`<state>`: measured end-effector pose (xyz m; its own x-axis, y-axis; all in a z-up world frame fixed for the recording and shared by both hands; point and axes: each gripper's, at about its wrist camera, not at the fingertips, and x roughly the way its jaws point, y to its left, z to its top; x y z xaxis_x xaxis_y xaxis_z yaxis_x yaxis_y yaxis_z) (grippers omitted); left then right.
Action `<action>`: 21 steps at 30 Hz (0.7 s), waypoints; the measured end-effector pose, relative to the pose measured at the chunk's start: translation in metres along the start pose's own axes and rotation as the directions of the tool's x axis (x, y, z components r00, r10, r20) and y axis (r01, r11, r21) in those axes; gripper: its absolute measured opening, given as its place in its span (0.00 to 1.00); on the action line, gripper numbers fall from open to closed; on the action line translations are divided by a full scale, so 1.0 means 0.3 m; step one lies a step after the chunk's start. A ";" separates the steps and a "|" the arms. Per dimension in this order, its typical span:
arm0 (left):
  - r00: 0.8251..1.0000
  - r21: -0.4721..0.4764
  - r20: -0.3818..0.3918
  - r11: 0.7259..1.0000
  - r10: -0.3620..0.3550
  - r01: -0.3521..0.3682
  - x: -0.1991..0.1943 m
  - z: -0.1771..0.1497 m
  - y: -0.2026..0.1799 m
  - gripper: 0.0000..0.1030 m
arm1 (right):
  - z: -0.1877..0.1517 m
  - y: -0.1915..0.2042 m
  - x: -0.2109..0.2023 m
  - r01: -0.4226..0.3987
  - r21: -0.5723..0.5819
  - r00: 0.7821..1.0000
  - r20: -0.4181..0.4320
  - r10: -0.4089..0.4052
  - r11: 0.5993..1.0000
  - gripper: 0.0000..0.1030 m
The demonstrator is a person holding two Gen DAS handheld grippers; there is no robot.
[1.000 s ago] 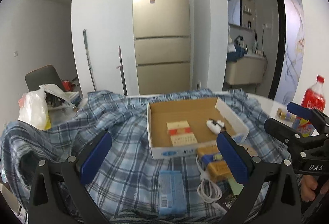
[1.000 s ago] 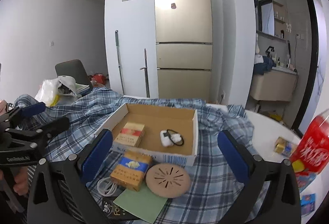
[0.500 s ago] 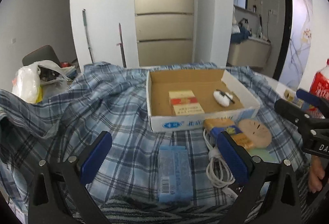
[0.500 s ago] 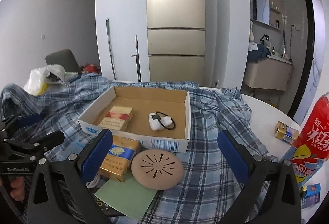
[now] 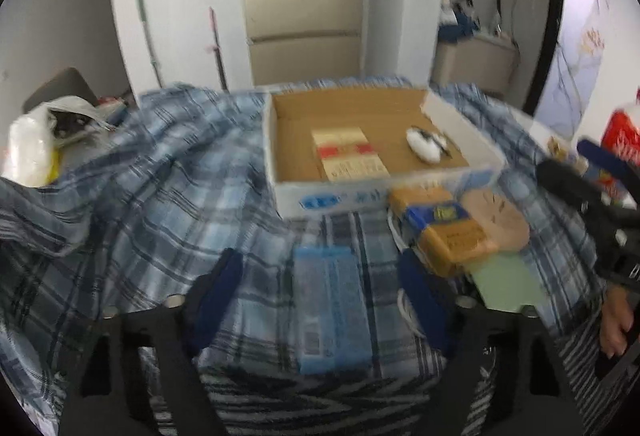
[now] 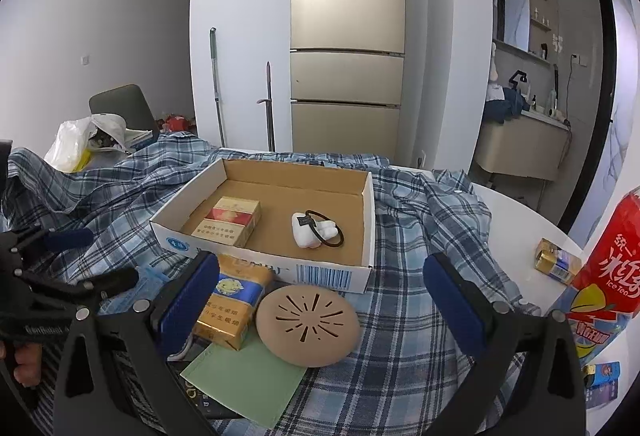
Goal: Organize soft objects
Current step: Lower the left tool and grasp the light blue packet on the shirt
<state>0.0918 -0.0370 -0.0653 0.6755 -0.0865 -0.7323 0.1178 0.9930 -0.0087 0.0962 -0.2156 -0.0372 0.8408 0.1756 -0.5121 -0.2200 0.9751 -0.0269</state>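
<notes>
Lower than a second ago, the left gripper (image 5: 320, 292) has been closing around the blue tissue pack (image 5: 332, 310) on the plaid cloth (image 5: 152, 203), pads not touching; right gripper (image 6: 320, 300) gapes wide, empty

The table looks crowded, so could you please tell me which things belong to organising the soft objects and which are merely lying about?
Belonging to the job:
- blue tissue pack, between the left tool's fingers, untouched
- plaid cloth
- cardboard box

Lying about:
- cigarette packs
- round vented disc
- green card
- iced tea bottle
</notes>
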 end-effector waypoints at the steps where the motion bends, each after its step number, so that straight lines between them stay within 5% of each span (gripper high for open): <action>1: 1.000 -0.002 -0.031 1.000 -0.004 0.004 0.019 -0.002 0.000 0.71 | -0.001 0.000 0.003 0.001 0.000 1.000 -0.004 -0.001 1.000 0.99; 9: 0.982 -0.069 -0.157 0.993 -0.106 0.096 0.103 -0.012 0.042 0.59 | -0.004 -0.006 0.016 0.003 0.008 1.000 -0.027 -0.002 1.000 0.99; 12: 0.981 -0.066 -0.165 0.994 -0.098 0.088 0.110 -0.014 0.038 0.58 | -0.005 -0.005 0.019 0.008 0.008 0.999 -0.033 -0.007 1.000 0.99; 17: 0.975 -0.068 -0.204 0.995 -0.088 0.076 0.138 -0.015 0.040 0.42 | -0.003 -0.014 0.023 0.009 0.019 0.999 -0.038 -0.008 1.000 0.99; 21: 0.983 -0.055 -0.160 0.996 -0.085 0.077 0.110 -0.015 0.037 0.36 | 0.000 -0.050 0.029 -0.018 0.073 0.998 -0.051 0.021 0.997 0.99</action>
<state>0.1122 -0.0285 -0.0926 0.5375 -0.1561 -0.8287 0.1289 0.9864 -0.1022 0.1069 -0.2288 -0.0412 0.8094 0.1892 -0.5559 -0.1980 0.9792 0.0450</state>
